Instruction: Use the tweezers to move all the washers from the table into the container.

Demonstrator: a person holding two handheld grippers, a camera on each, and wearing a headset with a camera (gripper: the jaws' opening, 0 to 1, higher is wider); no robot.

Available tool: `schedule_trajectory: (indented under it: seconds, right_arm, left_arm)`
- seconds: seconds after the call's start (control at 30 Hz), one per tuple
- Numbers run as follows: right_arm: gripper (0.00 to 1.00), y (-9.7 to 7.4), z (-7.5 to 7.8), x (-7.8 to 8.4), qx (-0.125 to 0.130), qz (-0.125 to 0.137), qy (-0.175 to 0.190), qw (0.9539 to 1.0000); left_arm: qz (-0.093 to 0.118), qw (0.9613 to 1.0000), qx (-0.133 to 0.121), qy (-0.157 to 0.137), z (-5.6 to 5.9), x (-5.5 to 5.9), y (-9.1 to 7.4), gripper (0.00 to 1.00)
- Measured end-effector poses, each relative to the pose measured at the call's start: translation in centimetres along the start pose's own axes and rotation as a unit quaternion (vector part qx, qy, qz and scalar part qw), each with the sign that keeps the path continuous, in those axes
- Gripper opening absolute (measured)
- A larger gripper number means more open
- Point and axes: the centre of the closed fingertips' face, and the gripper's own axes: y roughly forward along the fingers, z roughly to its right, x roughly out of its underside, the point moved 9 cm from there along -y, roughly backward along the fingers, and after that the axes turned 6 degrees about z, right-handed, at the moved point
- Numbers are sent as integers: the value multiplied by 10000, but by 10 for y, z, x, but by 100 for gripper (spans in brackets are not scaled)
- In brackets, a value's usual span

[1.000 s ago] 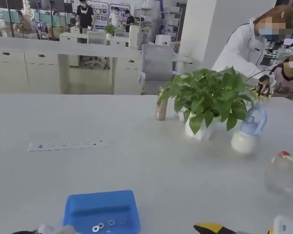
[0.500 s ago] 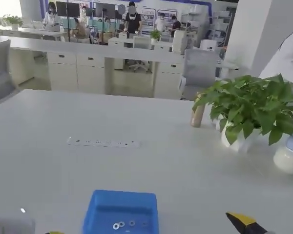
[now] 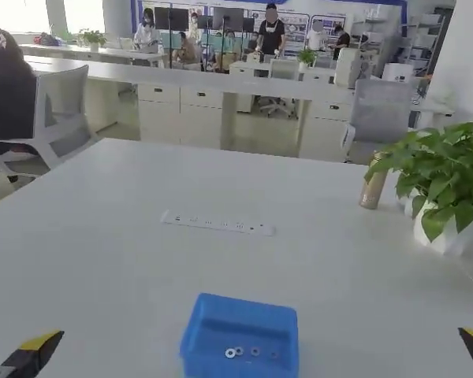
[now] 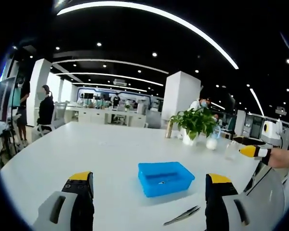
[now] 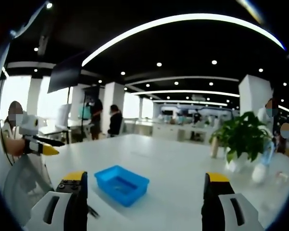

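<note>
**A:** Hands?
**B:** You hold both low and level, one on each side of the blue container point(image 3: 240, 335). The left gripper point(image 4: 149, 178) has its jaws wide; so does the right gripper point(image 5: 145, 176).
**A:** Tweezers?
**B:** The left gripper view shows the tweezers point(image 4: 183, 215) flat on the table point(image 3: 126, 260), near the container on your side. The head view shows small washers point(image 3: 240, 352) inside it.
**A:** Around?
**B:** A power strip point(image 3: 217, 224) lies beyond it, and a potted plant point(image 3: 449, 177) stands far right.

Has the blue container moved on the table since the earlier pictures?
No. The blue container still sits just in front of the power strip, as before; the whole picture shifted because the camera turned left.
</note>
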Motion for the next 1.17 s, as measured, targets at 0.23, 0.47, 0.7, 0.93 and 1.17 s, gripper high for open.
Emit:
schedule_trajectory:
  seconds: [0.23,0.47,0.7,0.93,1.17]
  right_arm:
    - [99,0,1,8,137,-178,-20,9997]
    - [99,3,0,12,47,-280,31,9996]
    - [99,10,2,17,9,-342,121,9993]
    - [99,11,1,22,-79,-461,135,9988]
    - [99,13,4,23,-87,-442,219,9987]
  left_arm:
    - [-149,9999,-47,8,5,10,11,99]
    - [-252,9992,-215,205,-2,16,16,99]
    - [-341,9983,-410,243,-7,20,14,99]
    - [-372,9976,-453,380,-8,20,14,99]
    - [-468,9967,-486,459,-11,22,14,97]
